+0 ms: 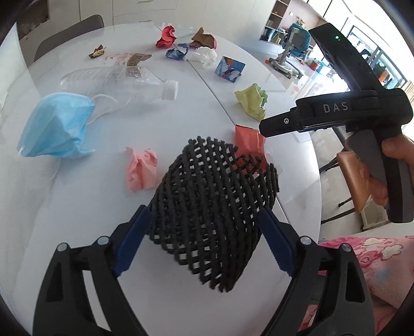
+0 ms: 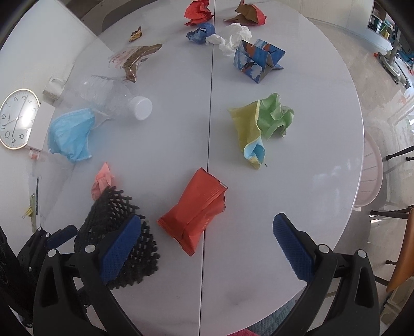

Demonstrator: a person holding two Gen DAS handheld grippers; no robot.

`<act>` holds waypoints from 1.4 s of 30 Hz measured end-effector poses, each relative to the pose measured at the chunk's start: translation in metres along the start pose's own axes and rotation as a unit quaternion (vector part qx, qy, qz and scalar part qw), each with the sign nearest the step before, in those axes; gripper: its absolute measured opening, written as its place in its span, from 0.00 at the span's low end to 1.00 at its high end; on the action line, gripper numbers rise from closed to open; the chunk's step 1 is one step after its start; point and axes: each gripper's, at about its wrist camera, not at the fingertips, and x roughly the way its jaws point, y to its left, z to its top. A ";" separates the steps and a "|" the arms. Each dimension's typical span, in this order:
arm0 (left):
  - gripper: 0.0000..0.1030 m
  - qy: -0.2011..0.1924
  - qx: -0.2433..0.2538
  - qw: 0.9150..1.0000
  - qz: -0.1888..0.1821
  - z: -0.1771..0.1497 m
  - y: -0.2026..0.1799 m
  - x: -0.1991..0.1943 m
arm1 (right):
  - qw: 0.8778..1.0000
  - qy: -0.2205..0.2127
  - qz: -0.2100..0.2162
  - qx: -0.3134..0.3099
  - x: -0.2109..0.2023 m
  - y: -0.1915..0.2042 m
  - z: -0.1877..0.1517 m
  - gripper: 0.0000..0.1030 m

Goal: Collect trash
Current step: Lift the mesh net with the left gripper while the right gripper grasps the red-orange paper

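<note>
My left gripper (image 1: 204, 219) is shut on a black mesh basket (image 1: 214, 206), tilted above the white table (image 1: 77, 206); the basket also shows in the right wrist view (image 2: 116, 232). My right gripper (image 2: 207, 227) is open and empty, just above an orange-red snack wrapper (image 2: 196, 212), which peeks out behind the basket in the left view (image 1: 248, 139). A pink crumpled paper (image 1: 142, 168) lies left of the basket. A blue face mask (image 1: 57, 126), a clear plastic bottle (image 1: 124, 82) and a yellow-green paper (image 2: 261, 126) lie further out.
At the far side lie a red paper ball (image 2: 198, 11), a blue scrap (image 2: 200, 32), white tissue (image 2: 233, 38), a brown-red wrapper (image 2: 248, 13), a folded blue card (image 2: 256, 59) and a snack bag (image 2: 134, 59). A clock (image 2: 16, 119) stands left. Chairs stand right.
</note>
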 end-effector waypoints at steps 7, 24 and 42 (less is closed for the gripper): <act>0.80 0.045 0.039 0.998 0.001 0.009 -0.013 0.033 | 1.000 0.011 0.007 0.012 0.005 -0.007 -0.001 0.98; 0.14 -0.017 -0.093 0.995 -0.025 -0.015 0.010 -0.020 | 0.999 0.031 0.007 0.002 0.034 0.012 -0.004 0.76; 0.14 -0.053 -0.105 0.993 -0.012 0.009 -0.028 -0.048 | 0.997 -0.013 0.025 -0.076 -0.014 -0.018 0.005 0.25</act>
